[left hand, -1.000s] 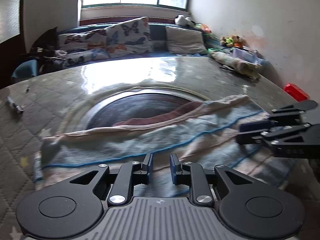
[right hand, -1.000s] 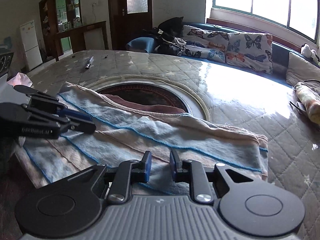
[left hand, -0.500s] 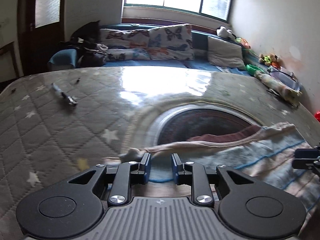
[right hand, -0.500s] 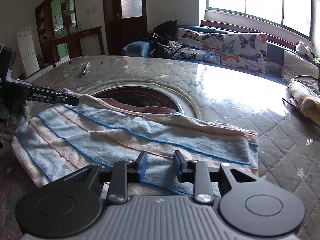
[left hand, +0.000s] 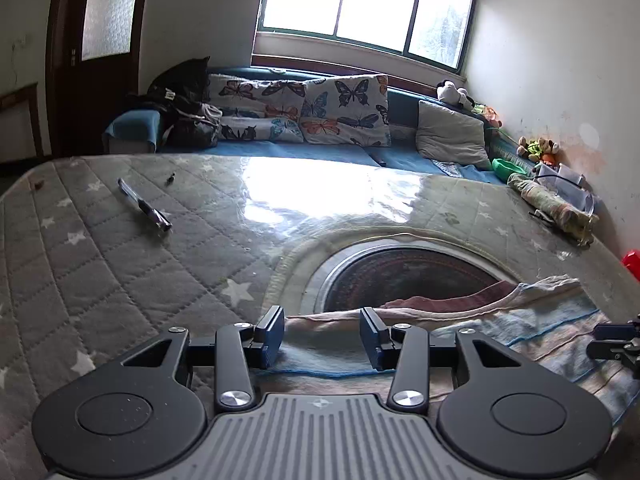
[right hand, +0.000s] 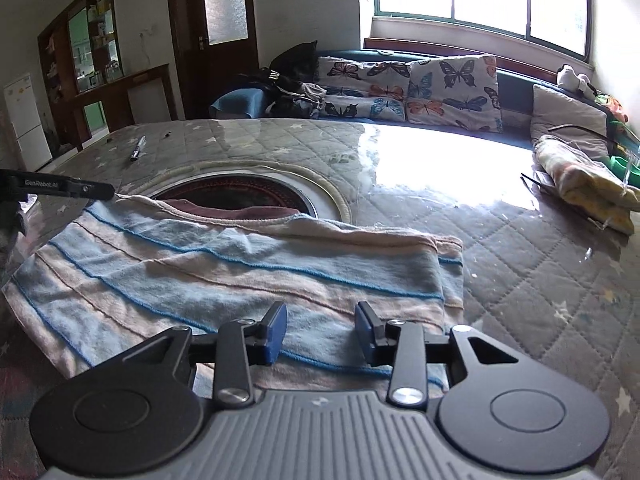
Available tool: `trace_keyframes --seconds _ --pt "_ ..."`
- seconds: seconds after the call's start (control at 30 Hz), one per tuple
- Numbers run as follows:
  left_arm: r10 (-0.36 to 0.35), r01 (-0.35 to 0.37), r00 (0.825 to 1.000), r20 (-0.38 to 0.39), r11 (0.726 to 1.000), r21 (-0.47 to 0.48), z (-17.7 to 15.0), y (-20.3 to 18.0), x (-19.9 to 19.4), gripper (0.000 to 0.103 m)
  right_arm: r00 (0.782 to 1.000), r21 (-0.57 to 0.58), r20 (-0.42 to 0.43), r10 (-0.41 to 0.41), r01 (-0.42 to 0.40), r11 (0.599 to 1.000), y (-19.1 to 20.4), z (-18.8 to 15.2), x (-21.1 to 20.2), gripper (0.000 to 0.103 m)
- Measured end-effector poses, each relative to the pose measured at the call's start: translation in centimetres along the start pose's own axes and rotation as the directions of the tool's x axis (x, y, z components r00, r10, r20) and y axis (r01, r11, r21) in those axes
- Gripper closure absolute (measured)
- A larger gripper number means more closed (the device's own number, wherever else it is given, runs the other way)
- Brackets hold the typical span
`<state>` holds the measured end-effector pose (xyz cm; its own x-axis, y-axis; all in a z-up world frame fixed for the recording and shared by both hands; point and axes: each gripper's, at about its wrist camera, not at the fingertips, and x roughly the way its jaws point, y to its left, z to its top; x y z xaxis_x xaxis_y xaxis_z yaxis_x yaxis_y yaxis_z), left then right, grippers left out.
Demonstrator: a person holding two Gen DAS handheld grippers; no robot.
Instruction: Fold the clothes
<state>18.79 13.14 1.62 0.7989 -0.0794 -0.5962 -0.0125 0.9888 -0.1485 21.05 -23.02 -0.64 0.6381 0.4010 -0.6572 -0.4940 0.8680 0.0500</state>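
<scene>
A folded striped garment [right hand: 240, 272], pale blue and beige with thin blue lines, lies flat on the quilted table over the near edge of a round dark inset. In the left wrist view it [left hand: 520, 336] fills the lower right. My left gripper [left hand: 322, 338] is open, its jaws astride the garment's left end. It also shows at the left edge of the right wrist view [right hand: 60, 190]. My right gripper [right hand: 320, 332] is open and empty just above the garment's near right edge. Its tip shows at the right edge of the left wrist view [left hand: 616, 340].
The quilted table [left hand: 120, 280] has a round dark inset [left hand: 408, 276] in its middle. A pen [left hand: 144, 210] lies far left. A rolled cloth [right hand: 584, 184] lies far right. A red object [left hand: 632, 262] sits at the right edge. A sofa with butterfly cushions [left hand: 304, 112] stands behind.
Both grippers' jaws have opened from narrow to wide. My left gripper has swung left from the garment's middle to its left end. My right gripper has stayed at the near right edge.
</scene>
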Motion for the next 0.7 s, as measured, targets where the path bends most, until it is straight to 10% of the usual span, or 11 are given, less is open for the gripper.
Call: trace_keyframes --seconds 0.7 --pt "0.022 -0.022 1.0 -0.002 0.988 0.154 -4.1 -3.4 -5.6 0.05 1.0 -0.074 0.005 -0.008 0.008 0.997 2.1 -2.3 -3.2 0.056"
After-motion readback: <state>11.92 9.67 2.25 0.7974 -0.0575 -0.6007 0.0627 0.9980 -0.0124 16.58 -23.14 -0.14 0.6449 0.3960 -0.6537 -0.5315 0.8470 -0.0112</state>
